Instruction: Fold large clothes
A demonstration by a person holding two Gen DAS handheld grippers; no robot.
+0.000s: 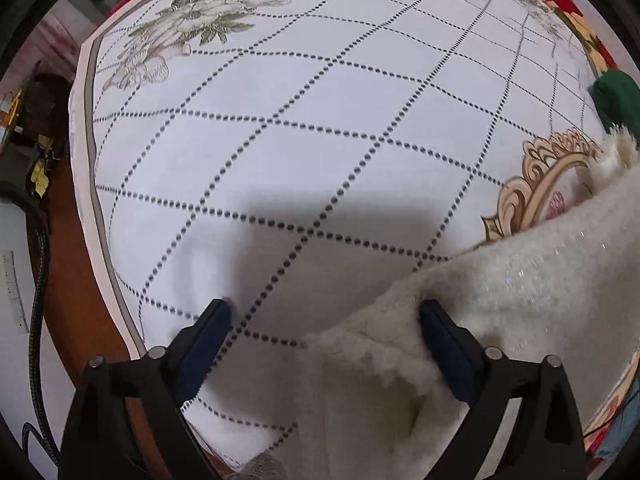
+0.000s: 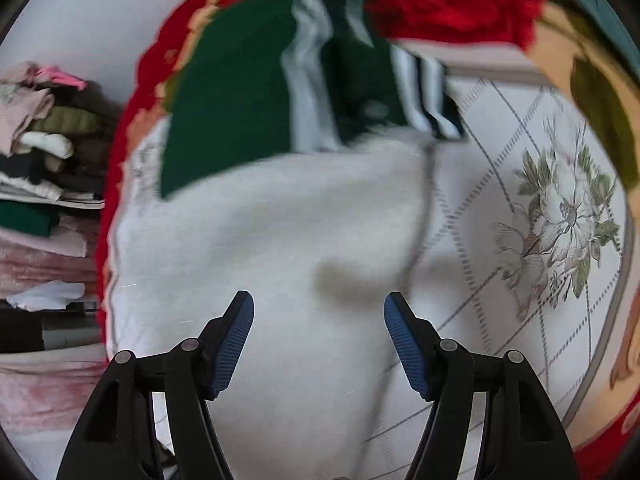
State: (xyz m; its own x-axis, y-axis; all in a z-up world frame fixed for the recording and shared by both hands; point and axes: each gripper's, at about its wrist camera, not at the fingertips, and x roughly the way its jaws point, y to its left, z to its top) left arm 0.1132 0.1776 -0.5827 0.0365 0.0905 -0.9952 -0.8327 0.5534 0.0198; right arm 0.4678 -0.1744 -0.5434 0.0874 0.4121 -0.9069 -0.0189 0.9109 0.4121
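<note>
Both my tongs hung released — left gripper (image 1: 325, 322) over the fuzzy cream garment (image 1: 520, 300), right gripper (image 2: 319, 312) too — best to pinch the hem edge cleanly, not the bedsheet (image 1: 280, 120).

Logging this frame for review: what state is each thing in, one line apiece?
left gripper: jaws open, holding nothing
right gripper: jaws open, holding nothing
white fleece garment: lying on the cloth, fluffy edge between the left jaws
green striped garment: lying flat beyond the fleece
patterned cloth: spread flat
</note>
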